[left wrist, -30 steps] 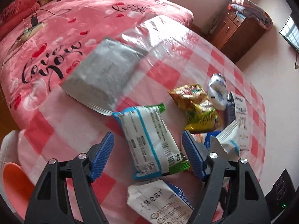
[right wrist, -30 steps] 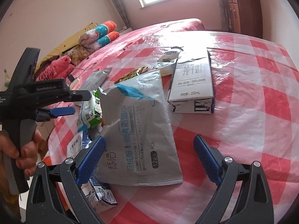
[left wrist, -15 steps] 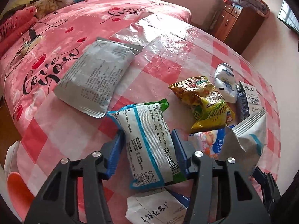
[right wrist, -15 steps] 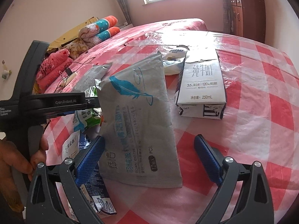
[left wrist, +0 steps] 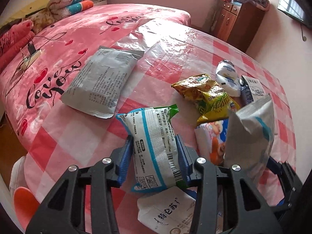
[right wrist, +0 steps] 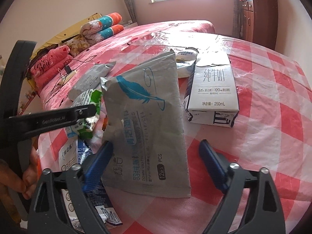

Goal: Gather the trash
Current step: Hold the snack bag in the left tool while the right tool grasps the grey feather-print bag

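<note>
Pink-checked plastic sheet over a bed, strewn w/ wrappers. White-and-blue snack packet (left wrist: 154,146) sits between the pads of the left hand-held gripper (left wrist: 155,159), which has just closed & now clamps it; packet's long axis runs straight ahead along the fingers. Right hand-held gripper (right wrist: 156,161), jaws wide but just narrowing, straddles a grey feather-print pouch (right wrist: 144,120) standing up just ahead, left pad at its edge, not yet pinched. Milk carton (right wrist: 212,89) lies ahead-right. Both point steeply down.

Snack packet (left wrist: 154,148) between left tongs (left wrist: 155,156), pouch (left wrist: 101,81) behind-left, chip bags (left wrist: 208,95) behind-right
</note>
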